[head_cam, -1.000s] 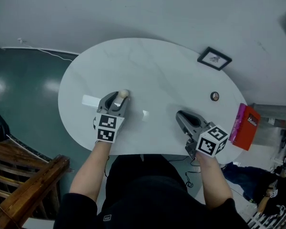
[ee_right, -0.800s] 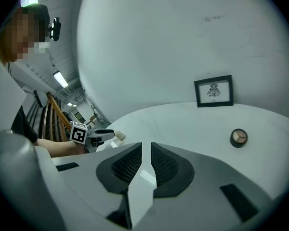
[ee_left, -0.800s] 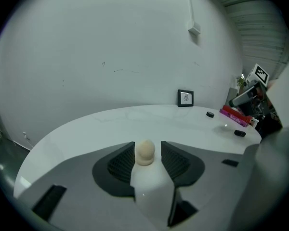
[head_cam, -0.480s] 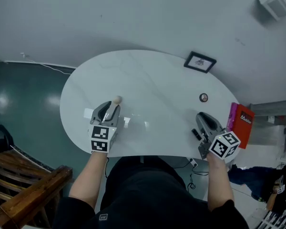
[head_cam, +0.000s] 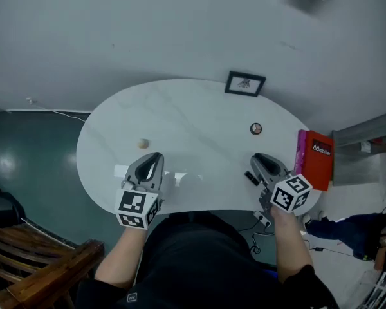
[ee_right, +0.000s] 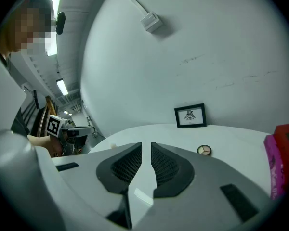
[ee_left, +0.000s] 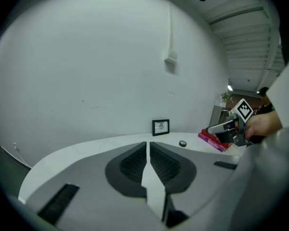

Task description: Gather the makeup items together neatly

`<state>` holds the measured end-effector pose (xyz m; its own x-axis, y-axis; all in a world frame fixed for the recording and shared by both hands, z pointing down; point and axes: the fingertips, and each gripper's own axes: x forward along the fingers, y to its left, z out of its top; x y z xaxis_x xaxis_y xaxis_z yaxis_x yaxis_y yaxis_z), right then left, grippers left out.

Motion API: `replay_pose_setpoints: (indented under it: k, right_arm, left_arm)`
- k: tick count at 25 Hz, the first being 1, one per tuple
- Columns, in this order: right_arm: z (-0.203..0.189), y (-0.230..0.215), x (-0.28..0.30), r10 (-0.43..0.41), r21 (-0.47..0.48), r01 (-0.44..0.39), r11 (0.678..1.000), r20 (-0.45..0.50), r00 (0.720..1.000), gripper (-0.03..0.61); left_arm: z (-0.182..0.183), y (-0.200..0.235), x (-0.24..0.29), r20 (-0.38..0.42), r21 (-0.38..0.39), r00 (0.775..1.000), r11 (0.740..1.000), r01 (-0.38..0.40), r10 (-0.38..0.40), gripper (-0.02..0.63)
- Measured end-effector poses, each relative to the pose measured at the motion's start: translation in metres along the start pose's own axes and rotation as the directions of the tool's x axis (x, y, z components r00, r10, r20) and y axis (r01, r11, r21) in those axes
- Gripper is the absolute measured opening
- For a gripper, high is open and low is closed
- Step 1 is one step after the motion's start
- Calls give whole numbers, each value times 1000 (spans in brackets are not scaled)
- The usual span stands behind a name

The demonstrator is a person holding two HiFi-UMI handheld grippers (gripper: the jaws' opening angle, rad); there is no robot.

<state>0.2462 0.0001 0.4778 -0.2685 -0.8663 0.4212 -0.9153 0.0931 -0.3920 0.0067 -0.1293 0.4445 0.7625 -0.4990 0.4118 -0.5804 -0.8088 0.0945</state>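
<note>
On the white oval table [head_cam: 193, 111] a small beige makeup sponge ball [head_cam: 143, 144] lies free, just up and left of my left gripper [head_cam: 156, 157]. That gripper is shut with nothing between its jaws [ee_left: 148, 144]. A round compact [head_cam: 256, 129] sits at the right rear, beyond my right gripper [head_cam: 257, 158], which is also shut and holds nothing [ee_right: 146, 145]. A flat white piece [head_cam: 121, 170] lies left of the left gripper and another pale piece [head_cam: 177, 179] lies right of it. The right gripper view also shows the compact [ee_right: 203, 150].
A small black picture frame [head_cam: 245, 84] stands at the table's back edge against the wall. At the right end of the table lies a red and pink box [head_cam: 315, 159]. The table's front edge is close under both grippers. A wooden chair [head_cam: 45, 269] stands at lower left.
The left gripper has let go of the sponge ball, drawn back toward the front edge and shut. The right gripper stays shut and has shifted slightly; the head view has tilted.
</note>
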Motion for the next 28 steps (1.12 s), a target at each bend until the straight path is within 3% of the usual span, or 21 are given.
replay_pose_setpoints:
  k: [7,10,13,18,24,28]
  right_arm:
    - [-34,-26,-25,-28,-34,26,999,-46,999,43]
    - [-62,-37,-27,-27,-74,19,997,-117,993,93]
    - [-103,-50,-23,-37,-135,3,991,-249,968,115]
    - [-153,-64,-16,-41,-191,-46,981,-429,902,123]
    - [-176,-74,-9,-76,-214,-40,976,-506,859,114]
    - [-179,-77,-6,-91,-208,-22,978,-519,850,104]
  left_arm:
    - [3,-74,22,-20,4,993,993,114,-114,26]
    - [1,-104,32,-44,19,986,987,160,-159,26]
    - [1,-127,37,-61,26,981,982,185,-184,26]
    - [4,-144,38,-70,16,983,985,173,-172,26]
    - [-1,-141,38,-83,1,985,989,151,-151,26]
    - [3,-130,40,-72,-7,986,989,149,-149,26]
